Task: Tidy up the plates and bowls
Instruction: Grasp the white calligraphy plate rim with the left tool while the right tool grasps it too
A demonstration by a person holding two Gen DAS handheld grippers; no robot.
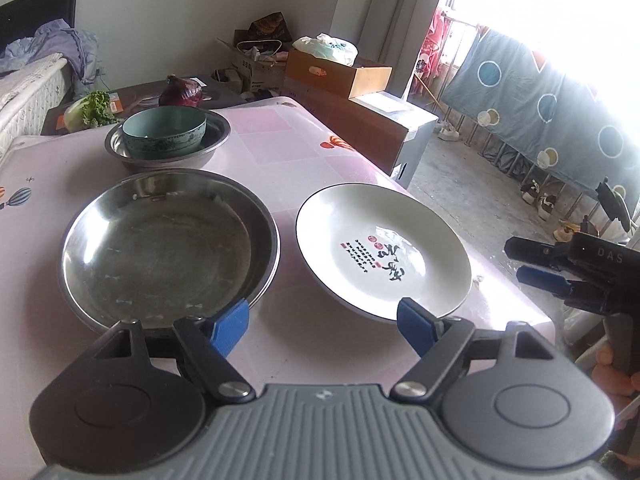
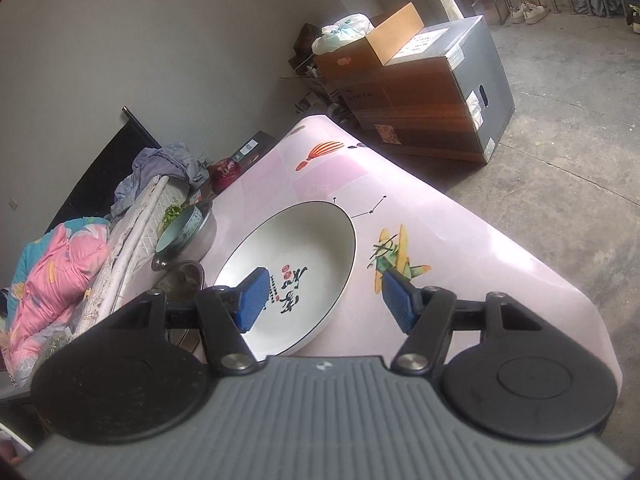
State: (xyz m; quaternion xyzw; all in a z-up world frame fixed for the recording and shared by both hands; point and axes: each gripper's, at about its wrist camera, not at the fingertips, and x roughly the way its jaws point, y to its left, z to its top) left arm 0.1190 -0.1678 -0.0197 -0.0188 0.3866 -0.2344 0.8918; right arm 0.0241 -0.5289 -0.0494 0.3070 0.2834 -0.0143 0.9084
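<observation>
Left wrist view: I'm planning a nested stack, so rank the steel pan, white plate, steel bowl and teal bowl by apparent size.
1. Steel pan, largest, though nearest.
2. White plate, close behind; unsure.
3. Steel bowl, farther away.
4. Teal bowl, sitting inside it.

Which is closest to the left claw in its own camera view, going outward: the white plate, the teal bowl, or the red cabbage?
1. White plate: front right, its rim just beyond the left claw's right fingertip.
2. Teal bowl: farther back on the left, sitting inside a steel basin.
3. Red cabbage: farthest, behind the bowl.
</observation>
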